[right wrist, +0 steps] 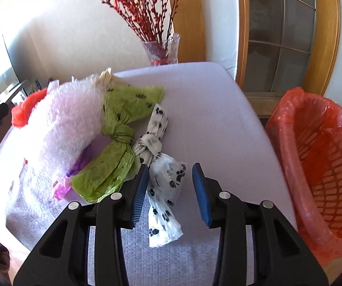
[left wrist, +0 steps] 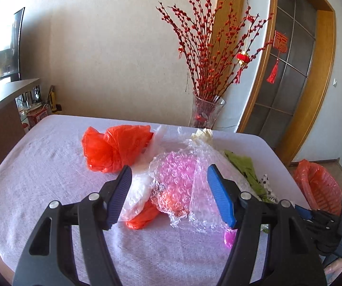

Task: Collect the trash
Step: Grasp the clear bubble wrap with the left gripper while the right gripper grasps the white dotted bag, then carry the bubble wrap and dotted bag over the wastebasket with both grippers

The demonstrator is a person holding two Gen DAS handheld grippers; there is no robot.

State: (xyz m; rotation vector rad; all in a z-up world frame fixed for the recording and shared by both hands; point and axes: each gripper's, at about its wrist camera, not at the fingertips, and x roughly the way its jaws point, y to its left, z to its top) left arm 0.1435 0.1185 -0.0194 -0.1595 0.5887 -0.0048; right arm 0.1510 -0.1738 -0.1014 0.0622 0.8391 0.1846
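Trash lies heaped on a table under a lilac cloth (left wrist: 39, 166). In the left wrist view a crumpled red plastic bag (left wrist: 116, 147) sits at the back, with clear bubble wrap (left wrist: 178, 174) over pink and orange scraps in front of it. My left gripper (left wrist: 169, 169) hovers open just above that wrap. In the right wrist view a knotted green bag (right wrist: 121, 128) lies beside a white paw-print bag (right wrist: 166, 186). My right gripper (right wrist: 170, 165) stands open around the near end of the white bag, its pads not pressing on it.
A red basket lined with a red bag (right wrist: 326, 166) stands off the table's right edge. A glass vase of red branches (left wrist: 206, 112) is behind the table's far edge. A purple scrap (right wrist: 61, 186) lies under the bubble wrap (right wrist: 70, 119).
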